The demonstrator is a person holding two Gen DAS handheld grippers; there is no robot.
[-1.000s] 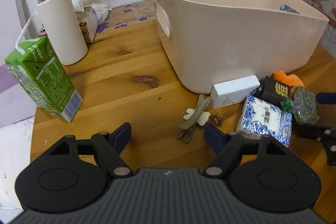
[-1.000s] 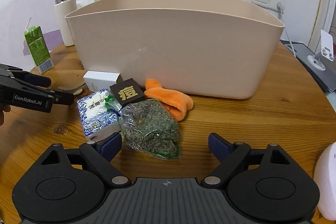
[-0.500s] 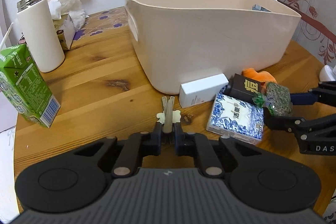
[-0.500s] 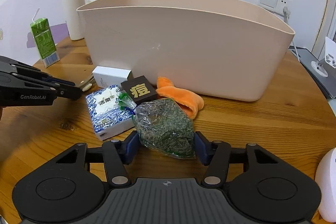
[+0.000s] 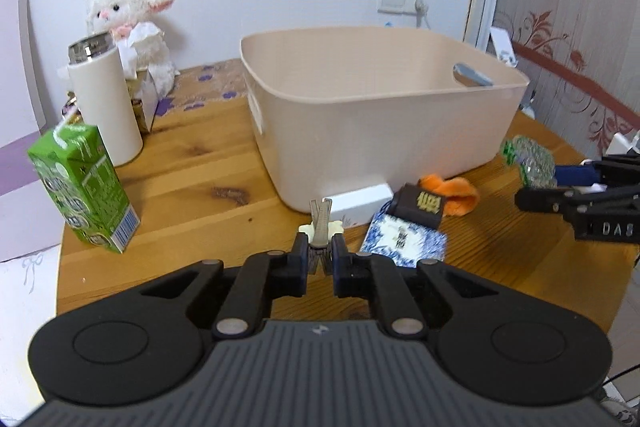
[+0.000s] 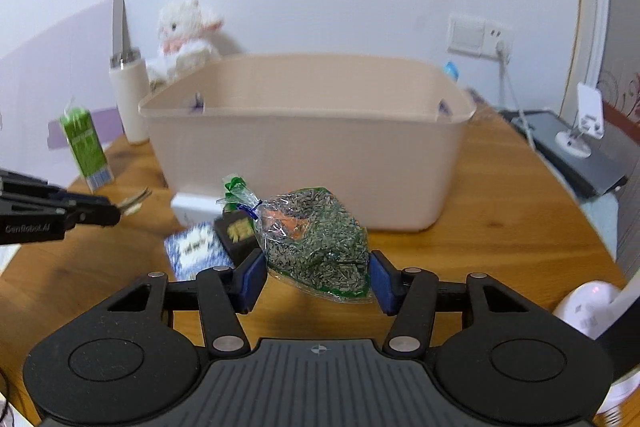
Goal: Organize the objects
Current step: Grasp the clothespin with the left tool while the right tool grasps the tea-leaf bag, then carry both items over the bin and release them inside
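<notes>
1. Left wrist view: the left gripper (image 5: 320, 259) has its fingers pinched on a little clip (image 5: 321, 229), brownish prongs with a cream bit behind. The clip sits just past the fingertips, in line with the near wall of the bin (image 5: 376, 115).
2. Right wrist view: the right gripper (image 6: 316, 281) squeezes a clear bag (image 6: 316, 247) of greenish seeds between its blue fingers (image 6: 252, 281). The bag looks lifted off the tabletop (image 6: 500, 227), in front of the bin's near wall, knotted end pointing left.
3. Bin is a big beige tub with cut-out handles, sitting mid tabletop. What I can see of the inside looks bare, but I can't see the bottom.
4. Lying on the wood against the bin's near side: a white box (image 5: 360, 203), a dark box (image 5: 418, 205) with a gold character, an orange cloth (image 5: 452, 193), and a blue-and-white tissue pack (image 5: 404, 241) closest to the left gripper. The dark box overlaps the tissue pack's far edge.
5. Off to the left: a green carton (image 5: 84, 187) with a straw, a white flask (image 5: 104, 99) with a metal top, and a white plush lamb (image 5: 132, 23) by the wall.
6. From the left wrist view the right gripper comes in from the right edge with the bag at its tip, near the bin's right corner.
</notes>
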